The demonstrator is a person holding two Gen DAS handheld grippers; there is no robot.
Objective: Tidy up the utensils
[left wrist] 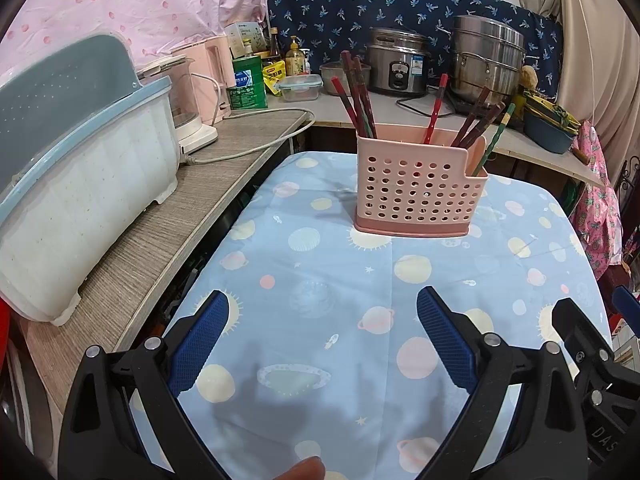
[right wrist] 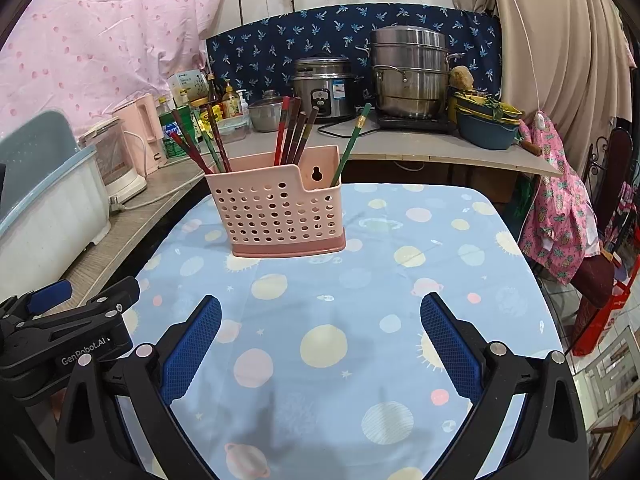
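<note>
Both grippers, left gripper [left wrist: 322,320] and right gripper [right wrist: 321,322], hover empty with jaws spread wide, well short of the pink holder [right wrist: 280,212]. Left to right inside it lean dark chopsticks [right wrist: 210,144], a middle bunch, then one green chopstick [right wrist: 352,144]. Pulling any stick sideways could tip the light holder.

Chopsticks [right wrist: 294,130] stand in the holder [right wrist: 278,210] on the table [right wrist: 460,280], with the counter [right wrist: 420,146] behind.
</note>
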